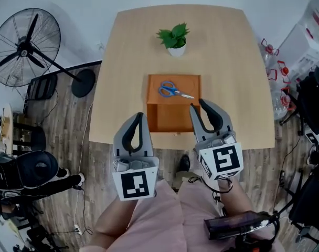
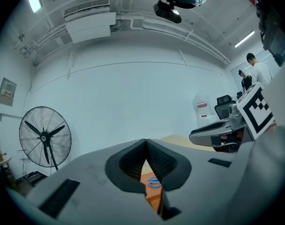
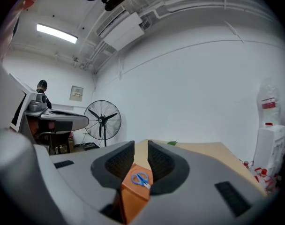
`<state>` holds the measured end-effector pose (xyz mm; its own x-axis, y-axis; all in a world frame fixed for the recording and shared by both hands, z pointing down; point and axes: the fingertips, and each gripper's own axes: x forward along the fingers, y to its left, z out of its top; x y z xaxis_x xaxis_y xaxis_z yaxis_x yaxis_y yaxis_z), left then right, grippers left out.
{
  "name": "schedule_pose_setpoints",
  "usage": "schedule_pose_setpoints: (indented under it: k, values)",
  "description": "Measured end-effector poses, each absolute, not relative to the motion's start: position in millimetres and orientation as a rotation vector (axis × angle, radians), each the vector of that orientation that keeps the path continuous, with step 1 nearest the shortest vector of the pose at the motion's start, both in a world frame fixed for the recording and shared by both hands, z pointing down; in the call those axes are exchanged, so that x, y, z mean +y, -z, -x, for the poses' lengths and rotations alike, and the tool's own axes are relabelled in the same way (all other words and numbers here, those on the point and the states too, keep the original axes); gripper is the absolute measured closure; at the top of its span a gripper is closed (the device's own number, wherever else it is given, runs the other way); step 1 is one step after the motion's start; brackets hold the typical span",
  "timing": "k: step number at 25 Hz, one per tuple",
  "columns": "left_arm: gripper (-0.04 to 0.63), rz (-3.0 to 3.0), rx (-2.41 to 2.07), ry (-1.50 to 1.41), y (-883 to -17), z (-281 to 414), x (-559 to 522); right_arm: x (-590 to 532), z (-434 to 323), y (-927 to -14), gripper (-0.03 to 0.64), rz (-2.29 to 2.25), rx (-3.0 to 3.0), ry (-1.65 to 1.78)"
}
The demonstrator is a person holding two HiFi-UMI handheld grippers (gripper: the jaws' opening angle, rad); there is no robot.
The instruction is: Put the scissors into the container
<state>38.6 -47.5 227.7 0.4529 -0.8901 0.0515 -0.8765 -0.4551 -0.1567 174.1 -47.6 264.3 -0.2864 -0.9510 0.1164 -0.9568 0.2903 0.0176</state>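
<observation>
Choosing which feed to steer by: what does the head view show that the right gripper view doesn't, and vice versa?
Head view only: the wood floor and the person's lap. Right gripper view only: the ceiling light and wall air conditioner. Both: the blue scissors lying on the orange container, the fan, the table.

Left gripper (image 2: 146, 142) jaws meet at their tips (nothing between), scissors (image 2: 154, 182) beyond.

No lettering or number is legible anywhere.

bright, even light from a ceiling tube (image 3: 56, 33) (edges fisheye-warped).
</observation>
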Motion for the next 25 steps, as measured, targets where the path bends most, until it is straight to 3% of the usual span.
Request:
schedule_pose_setpoints:
  k: [16,25]
  values:
    - [0.591,2.529,1.712,0.058,-216.7,4.1,-103.2,-113.2,-131.2,-246.8,0.525,-1.610,-2.474,0.061]
    - [0.591,2.609,1.721,0.131,-246.0,15.3,-146.2,-148.4,-116.4,-276.8,0.509,-1.512,-2.439,-0.012]
